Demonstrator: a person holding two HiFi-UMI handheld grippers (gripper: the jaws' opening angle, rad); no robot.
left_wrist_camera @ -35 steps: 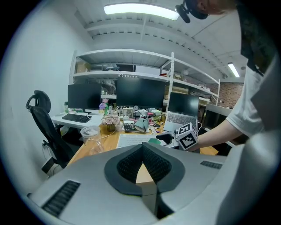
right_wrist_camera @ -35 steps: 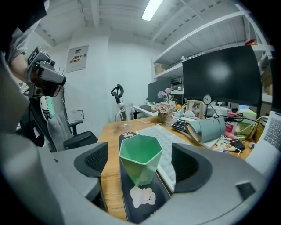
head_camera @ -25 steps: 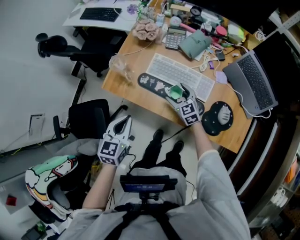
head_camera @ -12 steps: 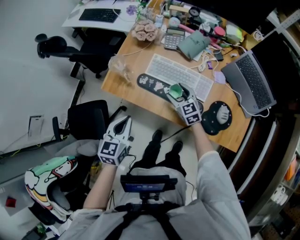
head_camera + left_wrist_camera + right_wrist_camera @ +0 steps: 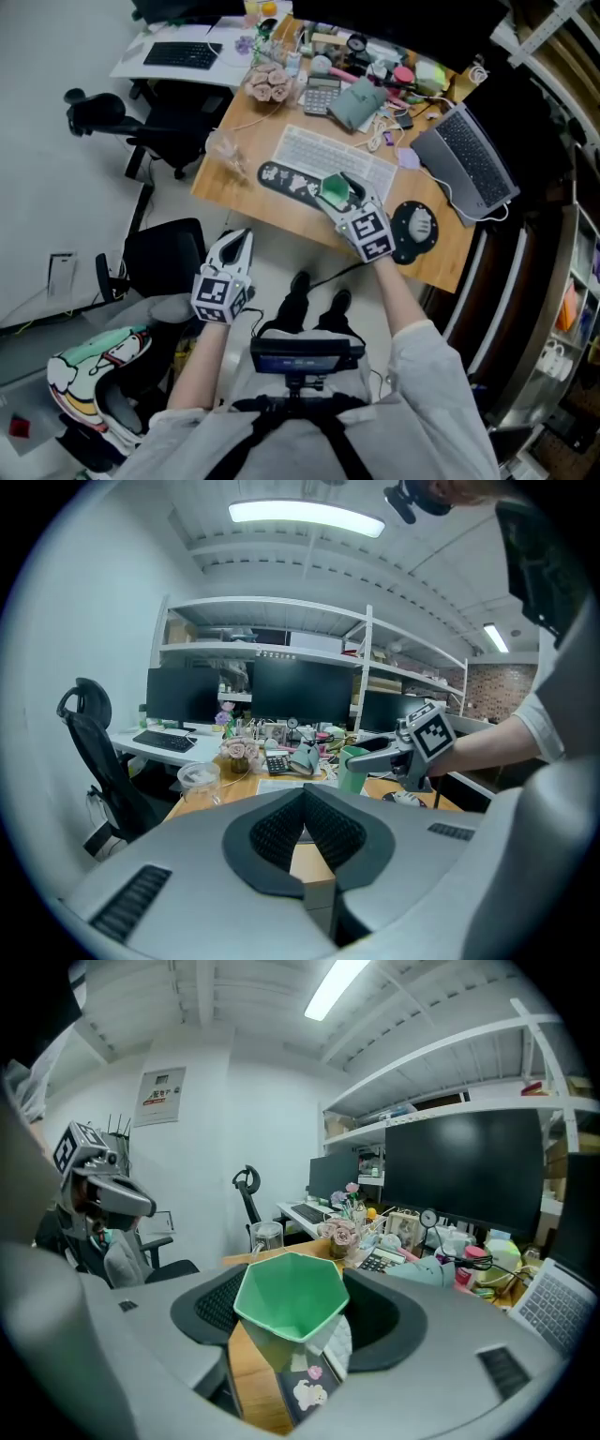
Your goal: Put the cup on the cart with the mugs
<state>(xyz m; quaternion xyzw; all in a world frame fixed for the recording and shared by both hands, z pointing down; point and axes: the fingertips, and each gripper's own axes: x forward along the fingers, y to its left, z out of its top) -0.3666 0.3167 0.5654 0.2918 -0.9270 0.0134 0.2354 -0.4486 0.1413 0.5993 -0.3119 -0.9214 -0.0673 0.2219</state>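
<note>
A green faceted cup (image 5: 334,187) hangs above the front of the wooden desk (image 5: 246,192), over the black wrist rest (image 5: 286,179). My right gripper (image 5: 339,194) is shut on it; its jaws have just been closing with the cup between them. In the right gripper view the cup (image 5: 287,1302) sits upright between the dark pads (image 5: 214,1305), mouth open and empty. My left gripper (image 5: 237,241) is low over the floor, left of the desk, shut on nothing (image 5: 302,797). From there the cup (image 5: 351,771) and right gripper (image 5: 364,758) show ahead. No cart or mugs are in view.
On the desk lie a white keyboard (image 5: 330,155), a mouse on a round pad (image 5: 415,228), a laptop (image 5: 466,167), a calculator (image 5: 322,95), flowers (image 5: 269,84) and a clear container (image 5: 228,150). Black office chairs (image 5: 165,258) stand left of the desk.
The right gripper has risen off the desk with the green cup in its jaws. The left gripper has stayed about where it was.
</note>
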